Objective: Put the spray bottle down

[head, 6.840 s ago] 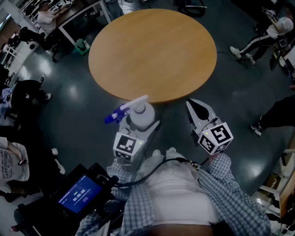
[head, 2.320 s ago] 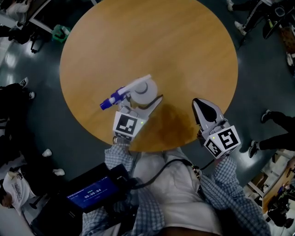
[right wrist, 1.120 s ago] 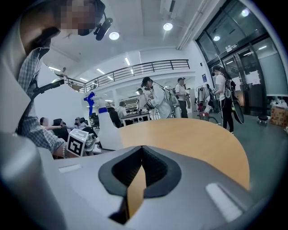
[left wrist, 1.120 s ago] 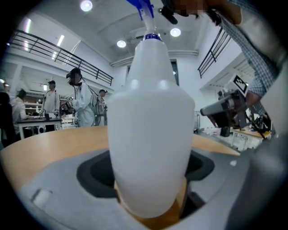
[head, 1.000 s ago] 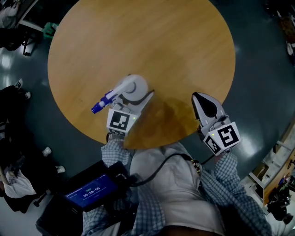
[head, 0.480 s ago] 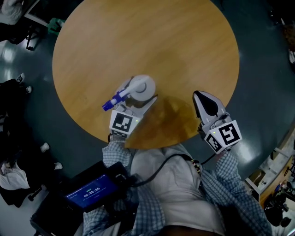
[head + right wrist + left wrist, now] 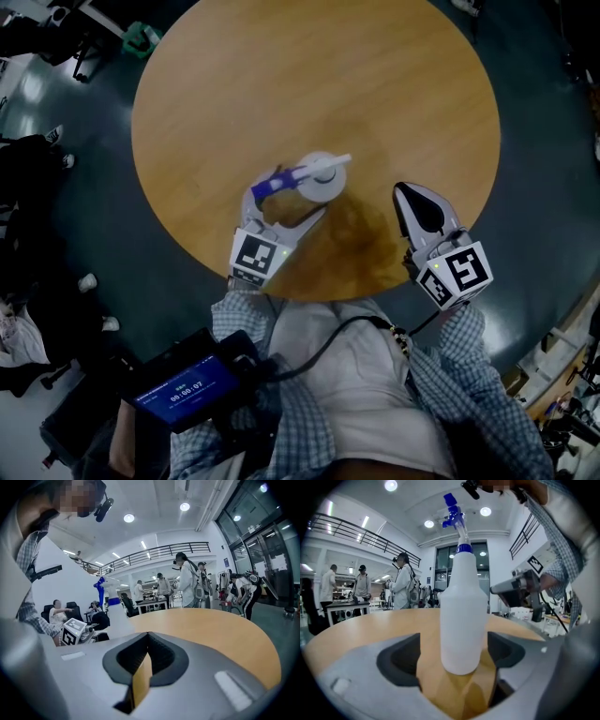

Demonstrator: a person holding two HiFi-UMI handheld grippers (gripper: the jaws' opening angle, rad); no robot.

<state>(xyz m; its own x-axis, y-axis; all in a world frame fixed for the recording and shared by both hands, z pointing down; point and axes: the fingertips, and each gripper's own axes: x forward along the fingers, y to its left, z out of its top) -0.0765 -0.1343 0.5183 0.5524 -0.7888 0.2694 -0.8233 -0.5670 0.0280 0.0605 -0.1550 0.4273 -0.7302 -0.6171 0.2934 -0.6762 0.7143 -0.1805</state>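
The white spray bottle (image 7: pixel 322 178) with its blue nozzle stands upright on the round wooden table (image 7: pixel 375 84), near the front edge. My left gripper (image 7: pixel 284 206) sits just behind it with its jaws spread wide. In the left gripper view the bottle (image 7: pixel 464 616) rises between the dark pads (image 7: pixel 401 660), and there is a gap on each side. My right gripper (image 7: pixel 415 199) hovers over the table's near right edge, shut on nothing, its jaws (image 7: pixel 146 641) pressed together. The right gripper view shows the bottle (image 7: pixel 115 618) off to the left.
Dark floor surrounds the table, and its front rim (image 7: pixel 309 291) lies close to my body. A black device with a lit screen (image 7: pixel 178 394) hangs at my left hip. Several people (image 7: pixel 403 581) stand at desks beyond the table.
The left jaws have let go of the bottle and drawn back toward me. The bottle stays standing on the table. The right gripper has hardly shifted.
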